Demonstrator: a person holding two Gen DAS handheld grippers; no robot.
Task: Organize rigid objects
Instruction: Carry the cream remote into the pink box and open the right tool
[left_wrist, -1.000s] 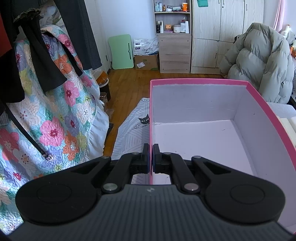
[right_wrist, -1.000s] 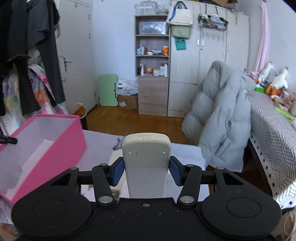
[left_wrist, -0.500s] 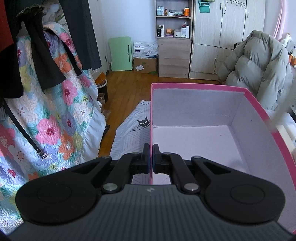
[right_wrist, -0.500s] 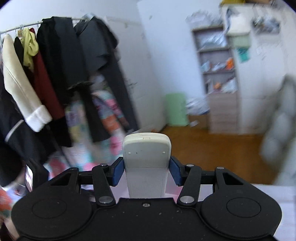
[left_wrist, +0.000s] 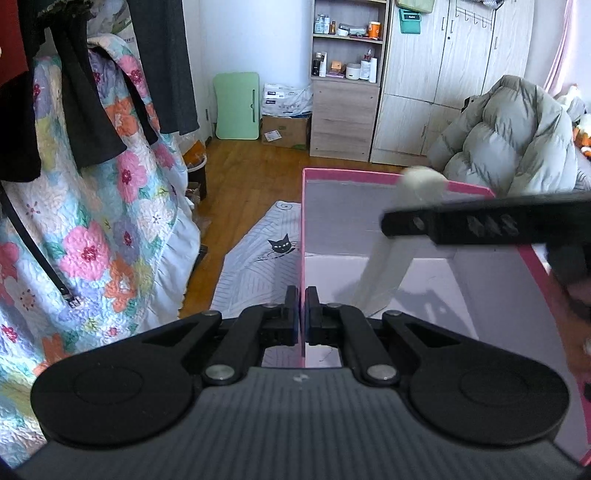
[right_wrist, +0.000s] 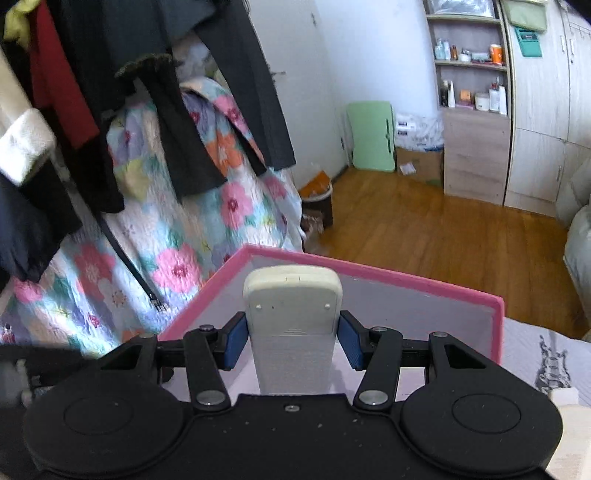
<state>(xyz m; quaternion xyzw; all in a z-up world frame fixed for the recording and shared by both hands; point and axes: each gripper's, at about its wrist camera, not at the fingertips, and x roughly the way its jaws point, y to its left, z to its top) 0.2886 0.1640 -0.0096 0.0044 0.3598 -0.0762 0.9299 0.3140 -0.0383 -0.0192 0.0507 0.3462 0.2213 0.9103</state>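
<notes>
- The left gripper (left_wrist: 302, 316) has its jaws pressed together on the thin left wall of the pink box (left_wrist: 391, 176), one finger outside that wall and one inside.
- The right gripper (right_wrist: 292, 340) has its jaws about half open and clamped on both sides of a cream remote control (right_wrist: 292, 302), which lies back-side up and sticks out forward past the blue pads (right_wrist: 234, 343).
- In the left wrist view the remote control (left_wrist: 384, 273) slants down into the box's open top, its upper end blurred near the far rim, with the right gripper's black finger (left_wrist: 480, 223) crossing over the box.
- The box is pink outside and pale inside; the part of its floor in view is bare.
- The box sits on a grey-white sheet with a black cat print (left_wrist: 282, 245).
- To the left, a floral quilt (left_wrist: 96, 229) and dark clothes (left_wrist: 92, 92) hang.
- Farther back are the wood floor (right_wrist: 424, 236), a green folding board (left_wrist: 236, 105) against the wall, a shelf unit (left_wrist: 345, 74) with bottles, and a grey puffer coat (left_wrist: 506, 136).
</notes>
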